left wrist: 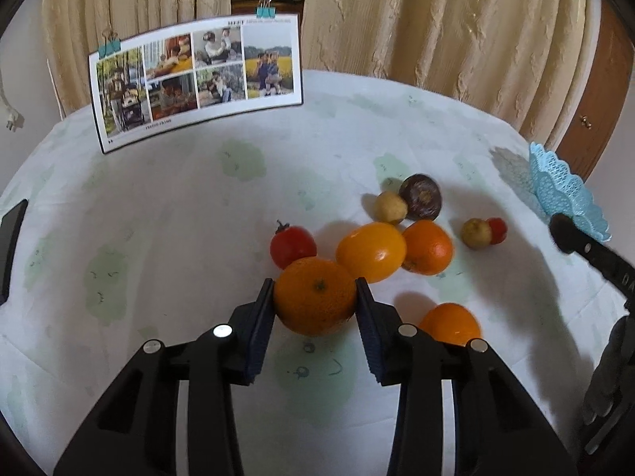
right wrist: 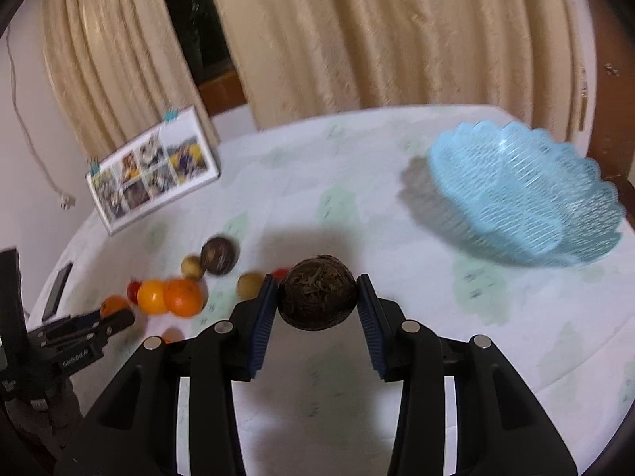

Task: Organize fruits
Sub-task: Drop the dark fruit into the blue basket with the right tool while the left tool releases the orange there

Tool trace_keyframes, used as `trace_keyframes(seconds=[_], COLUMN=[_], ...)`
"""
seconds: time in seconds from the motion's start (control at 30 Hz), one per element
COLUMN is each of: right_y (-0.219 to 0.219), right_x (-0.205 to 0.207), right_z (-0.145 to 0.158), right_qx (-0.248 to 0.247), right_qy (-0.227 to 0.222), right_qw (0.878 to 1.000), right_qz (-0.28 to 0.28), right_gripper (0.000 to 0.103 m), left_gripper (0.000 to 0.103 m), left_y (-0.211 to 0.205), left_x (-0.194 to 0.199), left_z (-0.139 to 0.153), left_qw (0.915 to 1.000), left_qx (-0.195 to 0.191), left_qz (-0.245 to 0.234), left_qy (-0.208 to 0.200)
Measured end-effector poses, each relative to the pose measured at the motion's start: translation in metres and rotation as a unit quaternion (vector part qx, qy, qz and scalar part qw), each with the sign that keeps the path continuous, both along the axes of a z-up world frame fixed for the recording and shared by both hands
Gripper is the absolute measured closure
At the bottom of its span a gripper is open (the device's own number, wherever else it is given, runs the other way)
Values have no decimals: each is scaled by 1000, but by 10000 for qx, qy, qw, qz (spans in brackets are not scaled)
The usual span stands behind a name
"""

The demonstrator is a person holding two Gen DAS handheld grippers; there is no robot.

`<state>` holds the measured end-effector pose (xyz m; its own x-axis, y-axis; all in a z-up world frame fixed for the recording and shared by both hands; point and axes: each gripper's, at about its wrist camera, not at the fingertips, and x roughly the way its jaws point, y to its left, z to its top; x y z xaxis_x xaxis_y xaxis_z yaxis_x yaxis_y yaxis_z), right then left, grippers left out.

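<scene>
My left gripper (left wrist: 315, 291) is shut on an orange (left wrist: 315, 297) just above the tablecloth. Around it lie a red tomato (left wrist: 291, 246), a yellow-orange fruit (left wrist: 371, 252), another orange (left wrist: 428, 248), a third orange (left wrist: 450, 323), a dark purple fruit (left wrist: 420, 196), two small tan fruits (left wrist: 391, 208) and a small red one (left wrist: 498, 230). My right gripper (right wrist: 317, 297) is shut on a dark brown round fruit (right wrist: 317, 297) and holds it above the table. The light blue lattice basket (right wrist: 524, 194) stands to its right and holds nothing.
A photo collage board (left wrist: 196, 79) stands at the back of the round table (left wrist: 178, 206). A dark phone (left wrist: 10, 246) lies at the left edge. Cream curtains hang behind. The basket's rim (left wrist: 567, 194) shows at the far right of the left wrist view.
</scene>
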<state>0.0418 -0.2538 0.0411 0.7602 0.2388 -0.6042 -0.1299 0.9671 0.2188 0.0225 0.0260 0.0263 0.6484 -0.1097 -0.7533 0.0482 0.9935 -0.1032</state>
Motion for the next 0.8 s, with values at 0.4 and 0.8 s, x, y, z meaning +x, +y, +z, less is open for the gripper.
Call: trace_keyframes(seconds=[0.4,0.8], right_y=[-107,-168], right_x=[4,10], right_z=[23,5], right_qx=[128,442], right_qy=[-417,-507], right_qw=[9890,9740], right_qz=[-1415,-2164], right_gripper=[61,35], left_gripper=[63,63], left_y=[-53,-138], left_x=[-8,13], left_z=[40,62], left_qw=[9978,9914], left_qx=[169,209], left_qz=[-486,-1163], left_qy=[-412,-560])
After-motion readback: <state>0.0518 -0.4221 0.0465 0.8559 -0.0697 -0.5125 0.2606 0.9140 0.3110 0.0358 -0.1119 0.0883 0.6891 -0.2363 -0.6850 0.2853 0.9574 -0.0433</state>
